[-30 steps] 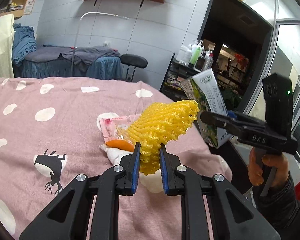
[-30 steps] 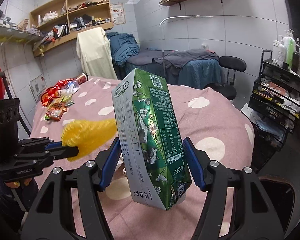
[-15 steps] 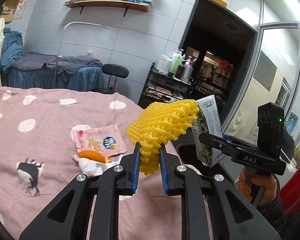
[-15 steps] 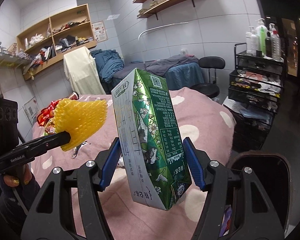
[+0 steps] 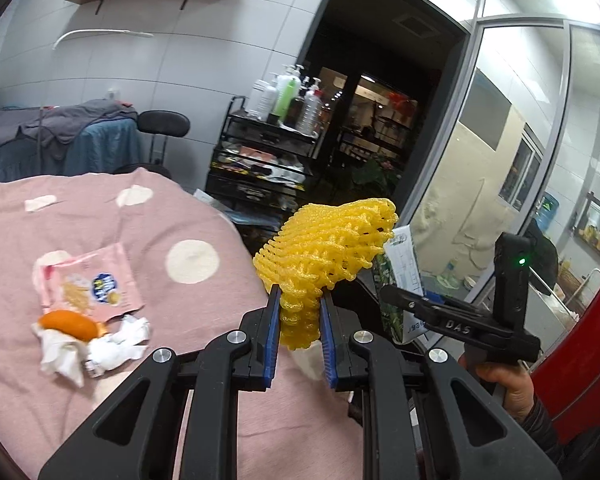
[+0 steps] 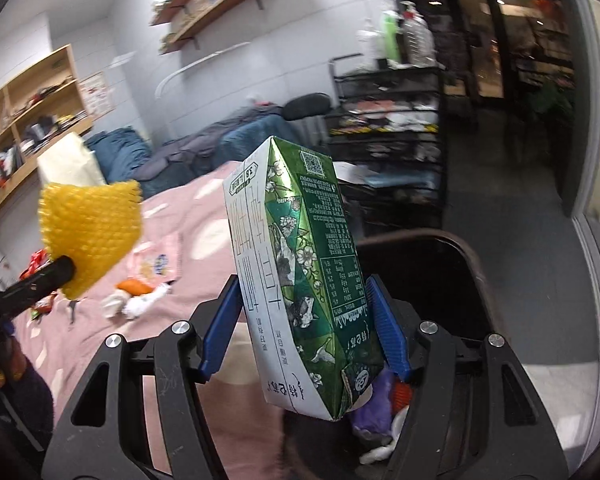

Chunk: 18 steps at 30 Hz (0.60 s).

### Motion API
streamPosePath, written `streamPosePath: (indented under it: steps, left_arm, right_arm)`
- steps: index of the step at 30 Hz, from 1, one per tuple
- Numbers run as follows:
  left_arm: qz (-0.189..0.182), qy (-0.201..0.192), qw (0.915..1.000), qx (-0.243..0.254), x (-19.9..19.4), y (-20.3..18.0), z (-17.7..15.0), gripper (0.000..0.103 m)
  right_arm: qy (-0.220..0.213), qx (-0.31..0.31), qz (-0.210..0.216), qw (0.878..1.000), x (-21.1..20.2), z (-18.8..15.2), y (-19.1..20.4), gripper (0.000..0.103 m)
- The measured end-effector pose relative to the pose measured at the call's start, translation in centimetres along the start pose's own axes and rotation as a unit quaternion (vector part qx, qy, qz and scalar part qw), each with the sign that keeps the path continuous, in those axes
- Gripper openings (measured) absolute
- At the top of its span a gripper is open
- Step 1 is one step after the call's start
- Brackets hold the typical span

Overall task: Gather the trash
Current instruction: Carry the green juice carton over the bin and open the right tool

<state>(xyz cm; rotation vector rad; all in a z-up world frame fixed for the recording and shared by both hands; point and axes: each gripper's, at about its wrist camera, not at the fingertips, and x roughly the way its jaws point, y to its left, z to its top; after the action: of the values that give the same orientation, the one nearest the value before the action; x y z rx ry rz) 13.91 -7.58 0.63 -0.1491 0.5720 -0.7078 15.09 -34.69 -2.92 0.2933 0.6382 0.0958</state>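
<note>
Left tongs pinched on yellow foam net, raised past the edge of the pink surface. Right tongs clamped on green carton, held above the black bin. Wrapper, peel, tissue lying on surface.

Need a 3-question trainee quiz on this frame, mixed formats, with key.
1. True or false: the left tool is shut on the yellow net.
2. What does the right tool hold? A) bottle B) carton C) tissue
3. Fill in: the orange peel lies on the ____ cloth, beside the tissue and pink wrapper.

Key: 1 true; 2 B, the carton, which hangs above the bin; 3 pink.
</note>
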Motion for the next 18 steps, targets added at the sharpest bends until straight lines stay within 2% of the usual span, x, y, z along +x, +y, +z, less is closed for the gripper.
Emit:
streamPosePath:
  steps: [6, 10, 13, 14, 16, 18]
  left_arm:
    - [-0.019, 0.023, 0.9995, 0.011, 3.2, -2.1, 0.1, 0.018]
    - [-0.022, 0.037, 0.9989, 0.019, 4.5, -2.9, -0.1, 0.018]
    - [-0.026, 0.045, 0.9985, 0.021, 5.1, -3.5, -0.4, 0.018]
    - [-0.026, 0.047, 0.9983, 0.022, 5.3, -3.7, -0.5, 0.018]
    - [-0.027, 0.052, 0.998, 0.025, 5.5, -4.0, -0.7, 0.018]
    - [-0.028, 0.057, 0.9977, 0.026, 5.8, -4.1, -0.8, 0.018]
  right_arm:
    - [0.047, 0.035, -0.07, 0.996, 2.6, -1.7, -4.9, 0.063]
    - [0.076, 0.043, -0.095, 0.992, 4.7, -3.1, -6.9, 0.064]
    - [0.098, 0.042, -0.098, 0.989, 6.1, -4.4, -7.7, 0.065]
    - [0.101, 0.041, -0.104, 0.989, 6.4, -4.7, -7.7, 0.067]
    - [0.101, 0.038, -0.119, 0.987, 6.3, -5.6, -7.7, 0.081]
    - [0.095, 0.04, -0.12, 0.987, 5.9, -6.0, -7.9, 0.083]
